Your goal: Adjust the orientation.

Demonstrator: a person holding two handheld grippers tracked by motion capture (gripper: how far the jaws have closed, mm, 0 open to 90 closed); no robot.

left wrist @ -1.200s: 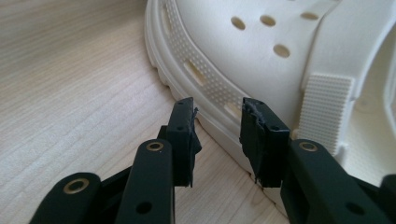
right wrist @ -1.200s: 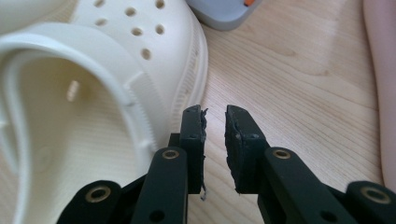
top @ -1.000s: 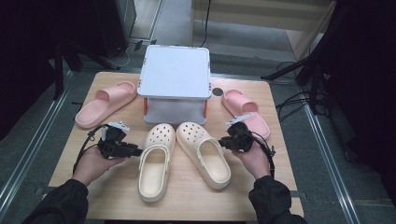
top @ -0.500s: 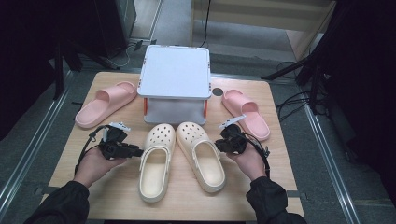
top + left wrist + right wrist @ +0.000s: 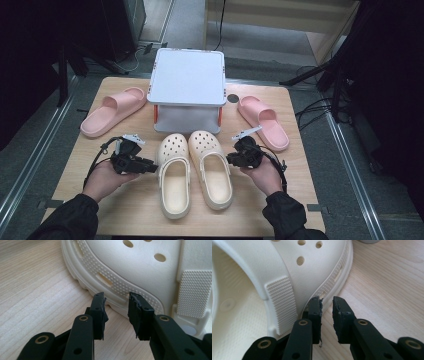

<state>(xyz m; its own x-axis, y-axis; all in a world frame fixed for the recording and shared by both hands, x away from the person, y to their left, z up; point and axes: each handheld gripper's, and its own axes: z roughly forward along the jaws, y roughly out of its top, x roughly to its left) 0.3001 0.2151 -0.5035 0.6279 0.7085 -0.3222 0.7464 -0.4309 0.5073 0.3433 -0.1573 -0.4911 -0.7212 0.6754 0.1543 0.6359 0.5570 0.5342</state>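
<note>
Two cream clogs lie side by side in the middle of the wooden table, the left clog (image 5: 174, 175) and the right clog (image 5: 212, 167), toes pointing away from me. My left gripper (image 5: 151, 167) sits at the left clog's outer side. In the left gripper view its jaws (image 5: 116, 298) stand apart, their tips against the clog's ribbed sole edge (image 5: 120, 287), gripping nothing. My right gripper (image 5: 231, 159) is at the right clog's outer side. Its jaws (image 5: 327, 302) leave a narrow gap over bare wood, and the left one touches the sole rim (image 5: 329, 287).
A white box (image 5: 187, 82) on a stand sits at the back centre, just beyond the clogs' toes. One pink slide (image 5: 107, 112) lies at the left and another (image 5: 265, 122) at the right. A small round disc (image 5: 232, 98) lies beside the box.
The right clog's heel has swung left, so it now lies parallel to the left clog. The right gripper shifted slightly left with it. The left gripper stayed put.
</note>
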